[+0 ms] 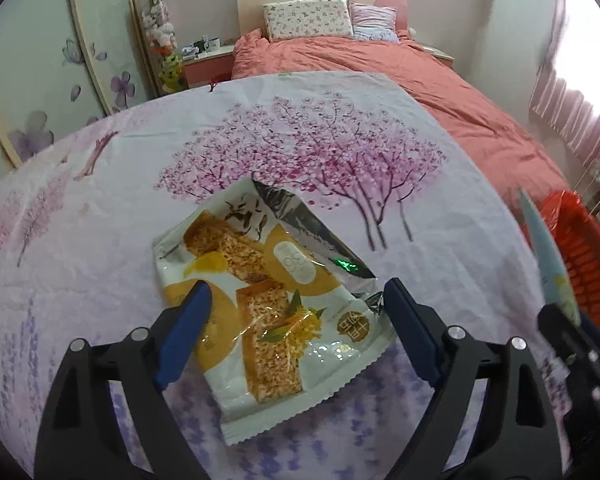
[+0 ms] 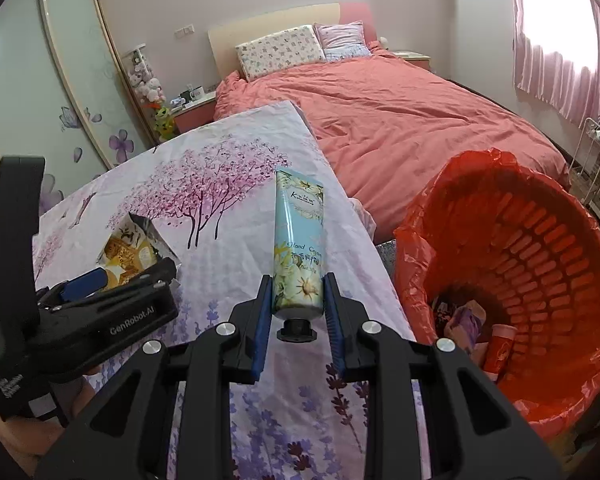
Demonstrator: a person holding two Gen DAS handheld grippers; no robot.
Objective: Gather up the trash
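Blue hand-cream tube clamped in right gripper, cap toward camera | left gripper spread over snack wrapper

A blossom-printed cloth covers the table in front of a bed with a coral quilt, two pillows, a nightstand, flowered wardrobe doors and pink curtains.

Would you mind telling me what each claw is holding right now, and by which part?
The right claw grips the hand cream tube near its capped end. The left claw is open over the snack wrapper, holding nothing.
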